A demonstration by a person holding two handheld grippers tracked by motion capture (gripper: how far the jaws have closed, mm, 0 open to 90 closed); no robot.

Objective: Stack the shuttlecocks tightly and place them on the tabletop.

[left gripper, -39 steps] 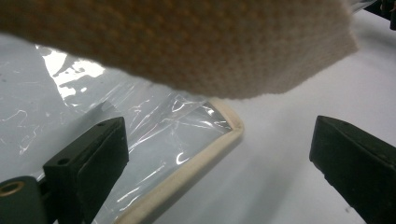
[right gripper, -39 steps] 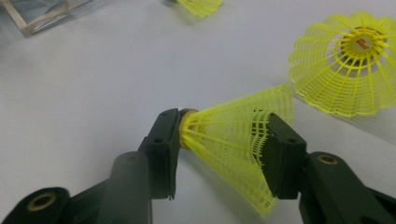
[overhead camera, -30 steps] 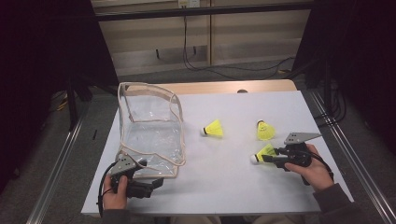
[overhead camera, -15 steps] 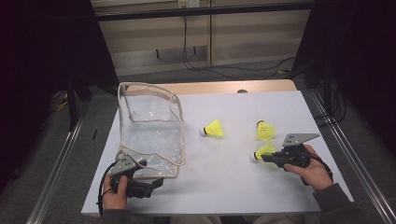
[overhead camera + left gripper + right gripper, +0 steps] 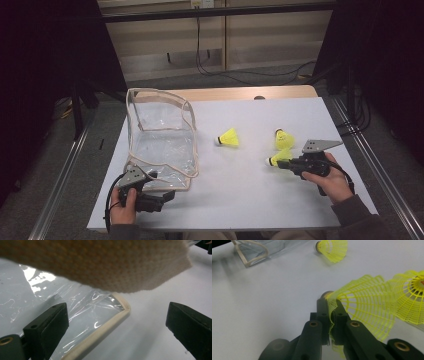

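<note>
White table (image 5: pixel 250 190), right gripper (image 5: pixel 331 311) jaws (closed) pinching shuttlecock (image 5: pixel 362 307)

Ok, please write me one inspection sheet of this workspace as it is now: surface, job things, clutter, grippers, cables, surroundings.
Surface: white table, bare between items.
Job's things: clear pouch at left, open; three yellow shuttlecocks: one mid-table, one upright, one gripped.
Clutter: nothing seen.
Grippers: left gripper open, by the pouch's trimmed edge; right gripper shut on the gripped shuttlecock's skirt.
Cables: black cable at left gripper; wires on floor behind.
Surroundings: dark room, metal rails.
</note>
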